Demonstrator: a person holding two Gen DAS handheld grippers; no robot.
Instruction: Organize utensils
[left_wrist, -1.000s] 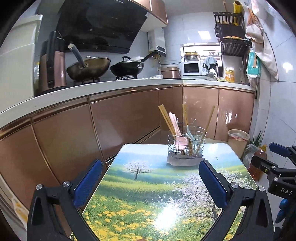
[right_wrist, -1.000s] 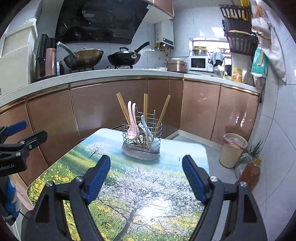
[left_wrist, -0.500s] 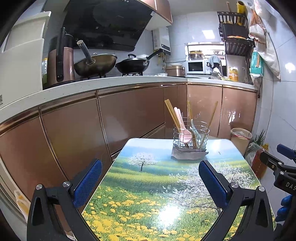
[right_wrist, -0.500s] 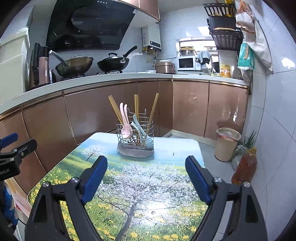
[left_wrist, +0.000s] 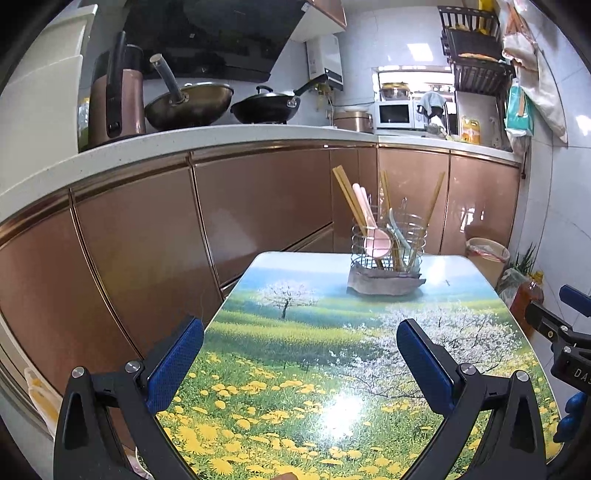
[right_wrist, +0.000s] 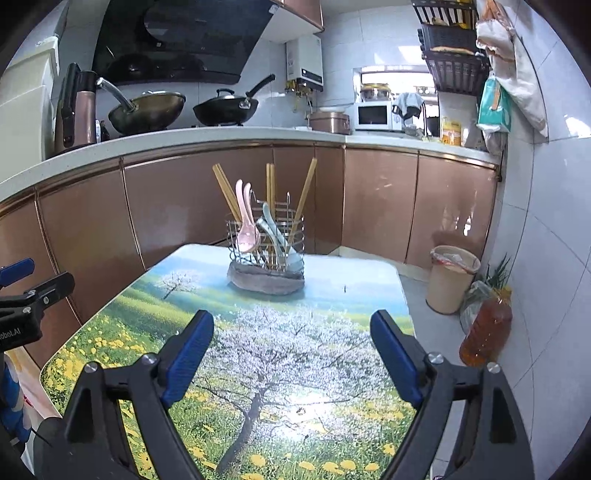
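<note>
Left gripper (left_wrist: 300, 345) spread wide, nothing between pads, above near end of table (left_wrist: 258, 354). Right gripper (right_wrist: 291, 338) same, gaping and empty. Wire utensil holder (right_wrist: 265, 242) at far end, upright, holding chopsticks (right_wrist: 225, 192) and pink spoons (right_wrist: 246, 225).

Right gripper (right_wrist: 291, 339) hanging wide open above a flower-print table (right_wrist: 147, 321)

A wire utensil basket (right_wrist: 264, 240) is standing on a grey cloth (right_wrist: 266, 282) near the table's far edge, holding upright chopsticks (right_wrist: 271, 188), a pink spoon (right_wrist: 246, 229) and a pale blue spoon (right_wrist: 280, 240). The left gripper (right_wrist: 26, 291) is showing at the left edge, while a bin (right_wrist: 452, 277) and a bottle (right_wrist: 485, 328) are sitting on the floor.
</note>
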